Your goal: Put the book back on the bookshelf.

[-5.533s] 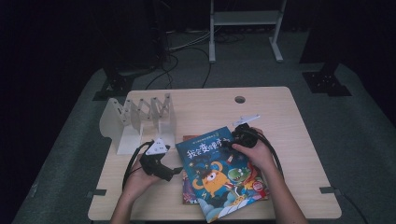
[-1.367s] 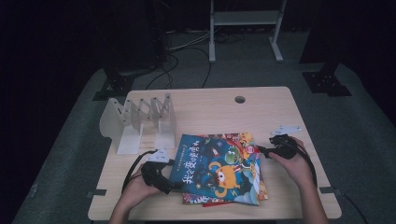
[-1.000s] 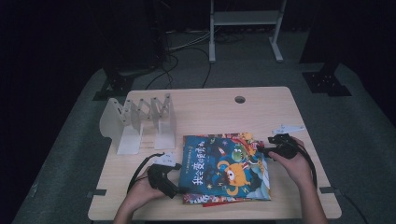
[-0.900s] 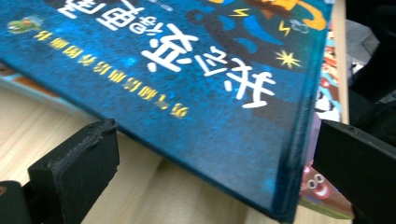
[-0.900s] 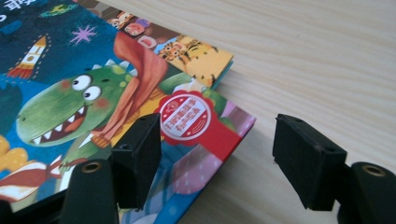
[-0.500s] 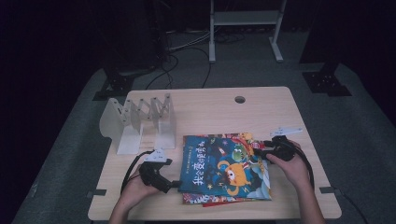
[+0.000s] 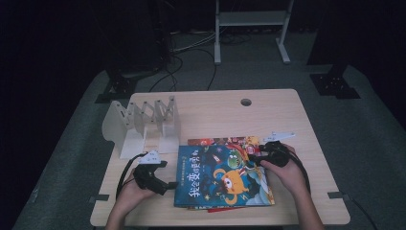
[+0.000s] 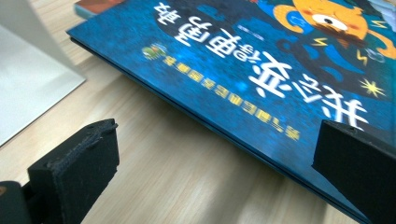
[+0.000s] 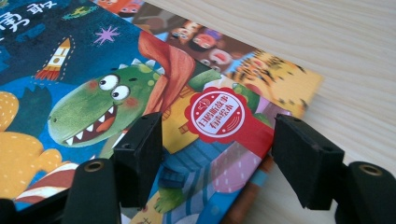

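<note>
A blue picture book (image 7: pixel 222 177) with an orange monster and a green dinosaur lies flat on top of other books (image 7: pixel 215 141) at the front of the wooden table (image 7: pixel 268 120). My left gripper (image 7: pixel 167 184) is open wide at the book's left edge (image 8: pixel 224 116), one jaw over bare wood and the other over the cover. My right gripper (image 7: pixel 253 154) is at the top right corner of the book (image 9: pixel 219 116). Its jaws stand a narrow gap apart, one resting on the cover, one just past the corner, with nothing pinched.
A white accordion book rack (image 7: pixel 143 122) stands at the left, just behind my left gripper. A cable hole (image 7: pixel 246 102) sits near the table's far edge. Beyond the table are a metal stand (image 7: pixel 251 28) and cables on the dark floor.
The top book has turned from tilted to square with the table. My right gripper has slid left onto its top right corner, and my left gripper has closed in on its left edge.
</note>
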`<state>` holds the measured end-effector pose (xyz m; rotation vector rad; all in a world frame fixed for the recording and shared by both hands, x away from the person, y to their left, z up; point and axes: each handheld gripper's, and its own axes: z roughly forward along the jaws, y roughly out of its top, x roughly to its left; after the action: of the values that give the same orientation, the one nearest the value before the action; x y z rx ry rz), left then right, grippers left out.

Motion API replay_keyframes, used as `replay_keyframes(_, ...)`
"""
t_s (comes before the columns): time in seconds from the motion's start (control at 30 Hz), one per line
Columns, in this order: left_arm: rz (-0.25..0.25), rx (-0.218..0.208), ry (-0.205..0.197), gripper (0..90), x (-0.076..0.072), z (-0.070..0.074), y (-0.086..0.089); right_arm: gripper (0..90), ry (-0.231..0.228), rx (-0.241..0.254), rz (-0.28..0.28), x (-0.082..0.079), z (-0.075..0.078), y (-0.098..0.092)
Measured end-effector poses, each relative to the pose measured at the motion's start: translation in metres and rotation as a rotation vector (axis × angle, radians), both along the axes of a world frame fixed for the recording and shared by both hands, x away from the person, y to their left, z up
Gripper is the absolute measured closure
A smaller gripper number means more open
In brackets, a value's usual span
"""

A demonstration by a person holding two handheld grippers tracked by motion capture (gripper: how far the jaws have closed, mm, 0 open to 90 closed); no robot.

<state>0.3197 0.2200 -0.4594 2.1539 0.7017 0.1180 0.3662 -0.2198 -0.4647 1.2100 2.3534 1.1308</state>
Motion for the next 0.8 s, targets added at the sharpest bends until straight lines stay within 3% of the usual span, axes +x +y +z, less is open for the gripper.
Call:
replay_keyframes(0.2, 0.017, 0.005, 0.002, 0.0, -0.002, 0.001, 0.006, 33.9, -0.011, -0.015, 0.036, 0.0, 0.002, 0.016)
replay_keyframes(0.3, 0.021, 0.004, 0.0, 0.0, -0.004, 0.001, 0.008, 36.9, -0.031, -0.031, 0.046, -0.002, 0.005, 0.015)
replay_keyframes(0.6, 0.037, -0.001, 0.003, 0.0, -0.005, 0.0, 0.014, 36.7, -0.051, -0.044, 0.055, -0.023, 0.007, -0.02)
replay_keyframes(0.8, 0.047, -0.004, 0.019, 0.0, -0.004, -0.002, 0.013, 35.4, -0.058, -0.048, 0.1, -0.042, 0.003, -0.039)
